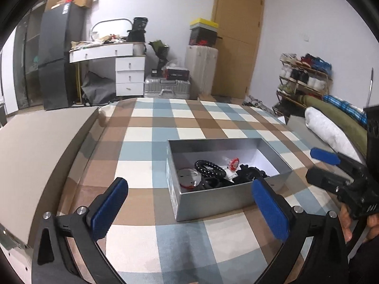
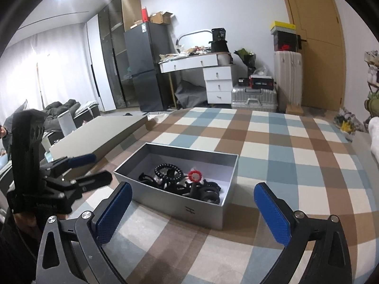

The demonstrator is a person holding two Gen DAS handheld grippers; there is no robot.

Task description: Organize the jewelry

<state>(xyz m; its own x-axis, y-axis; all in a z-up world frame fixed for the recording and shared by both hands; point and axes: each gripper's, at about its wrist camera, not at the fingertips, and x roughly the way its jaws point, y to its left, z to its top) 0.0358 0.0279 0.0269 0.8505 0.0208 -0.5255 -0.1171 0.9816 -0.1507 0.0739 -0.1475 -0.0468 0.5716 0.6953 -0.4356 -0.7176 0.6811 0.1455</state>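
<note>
Both your grippers, left (image 1: pixel 189 209) and right (image 2: pixel 193 213), hang wide open and empty just short of the box (image 2: pixel 165 203), jewelry (image 2: pixel 175 179) heaped dead ahead, long axis running left-right.

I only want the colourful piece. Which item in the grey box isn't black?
The small red beaded ring near the grey box's middle, beside the black coiled ring; the other pieces around it are black.

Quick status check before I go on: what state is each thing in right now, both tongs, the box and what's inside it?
left tongs: open, empty, short of the box
right tongs: open, empty, short of the box
grey box: lidless, upright on the checked cloth
black coil bracelet: inside the box
red round piece: inside the box
</note>
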